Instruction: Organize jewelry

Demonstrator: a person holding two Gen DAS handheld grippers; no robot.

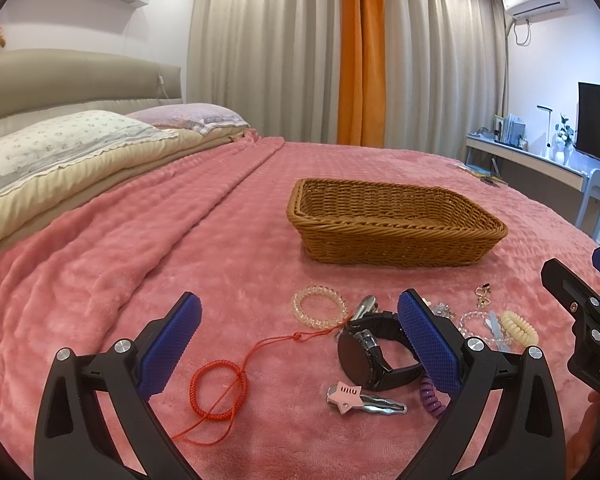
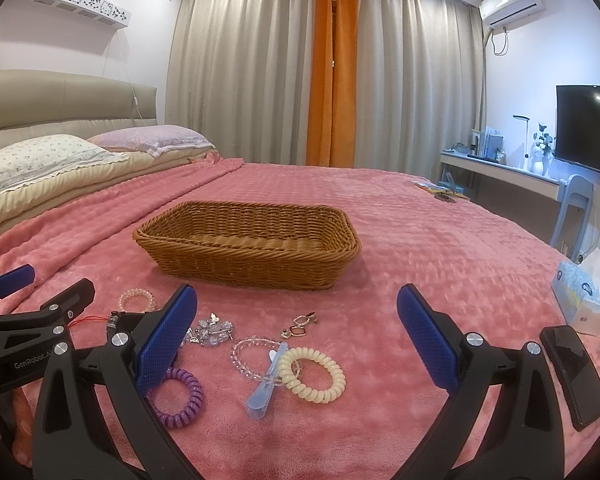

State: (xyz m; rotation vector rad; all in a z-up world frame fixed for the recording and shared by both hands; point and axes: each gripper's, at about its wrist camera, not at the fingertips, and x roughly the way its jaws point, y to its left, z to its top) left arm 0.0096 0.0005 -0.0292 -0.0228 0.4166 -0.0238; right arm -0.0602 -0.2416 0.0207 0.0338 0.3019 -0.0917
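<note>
We see the wicker basket (image 2: 247,242) mid-frame on the pink blanket (image 2: 420,240), long axis running left-right. Jewelry lies below it: cream coil band (image 2: 312,374), blue clip (image 2: 267,380) pointing up-right. Left gripper (image 1: 300,344) and right gripper (image 2: 298,336) gape wide, holding nothing. Curtains (image 2: 400,80) behind.

The left gripper's blue finger (image 1: 428,344) hides part of the black watch (image 1: 374,354) strap and most of the purple coil tie (image 1: 430,396). In the right view, the other gripper's finger (image 2: 166,344) covers part of the purple tie (image 2: 180,396), and the bead cluster (image 2: 212,330) is too small to read.
</note>
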